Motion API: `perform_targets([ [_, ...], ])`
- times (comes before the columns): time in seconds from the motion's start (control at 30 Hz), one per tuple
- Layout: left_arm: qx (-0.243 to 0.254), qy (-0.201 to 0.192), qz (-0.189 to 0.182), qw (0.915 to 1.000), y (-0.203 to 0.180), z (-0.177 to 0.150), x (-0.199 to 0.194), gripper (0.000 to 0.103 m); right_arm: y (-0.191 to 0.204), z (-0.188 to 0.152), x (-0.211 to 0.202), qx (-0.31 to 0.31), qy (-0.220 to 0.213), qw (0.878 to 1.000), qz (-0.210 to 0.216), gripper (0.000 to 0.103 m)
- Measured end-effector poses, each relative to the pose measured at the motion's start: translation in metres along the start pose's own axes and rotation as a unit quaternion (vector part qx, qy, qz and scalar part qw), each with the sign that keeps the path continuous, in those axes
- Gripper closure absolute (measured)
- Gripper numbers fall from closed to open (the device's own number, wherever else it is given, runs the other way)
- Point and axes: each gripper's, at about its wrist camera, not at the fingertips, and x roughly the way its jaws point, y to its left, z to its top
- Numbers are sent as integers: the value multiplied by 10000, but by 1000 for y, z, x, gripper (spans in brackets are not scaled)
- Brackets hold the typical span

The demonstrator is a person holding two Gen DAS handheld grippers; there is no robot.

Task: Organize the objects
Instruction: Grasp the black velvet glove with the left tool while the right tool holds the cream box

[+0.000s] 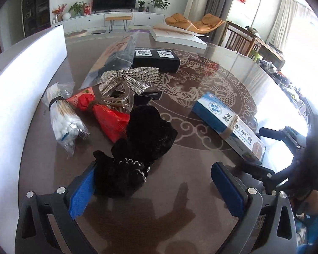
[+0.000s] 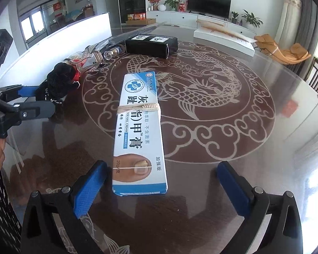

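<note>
My left gripper [image 1: 156, 182] is open, low over the round table; its left pad touches a black fuzzy hair tie [image 1: 137, 148]. Beyond lie a red packet [image 1: 108, 114], a bag of cotton swabs [image 1: 63, 116], a rhinestone bow clip [image 1: 125, 80] and a black box [image 1: 156, 60]. My right gripper [image 2: 162, 182] is open, with the near end of a blue-white nail cream box [image 2: 140, 127] between its fingers, apart from both pads. That box also shows in the left wrist view [image 1: 229, 124], and the left gripper [image 2: 42, 99] in the right wrist view.
A white board [image 1: 27, 72] stands along the table's left edge. A flat white box [image 2: 224, 36] lies at the far side. A clear plastic bag [image 1: 116, 55] lies behind the bow. Chairs [image 1: 239, 38] stand past the table's right rim.
</note>
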Motion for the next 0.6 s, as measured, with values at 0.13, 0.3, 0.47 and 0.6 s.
perform_targets([
  [0.13, 40, -102, -277, 9996, -6, -5, -20, 0, 0, 0, -1, 18, -11, 10000, 23, 0],
  [0.3, 132, -258, 773, 9966, -6, 11, -12, 0, 0, 0, -1, 5, -5, 10000, 4, 0],
  [0.47, 376, 75, 859, 9956, -8, 9, 13, 16, 0, 0, -1, 4, -4, 10000, 3, 0],
  [0.6, 449, 315, 835, 9950, -17, -7, 16, 61, 0, 0, -1, 4, -4, 10000, 3, 0],
])
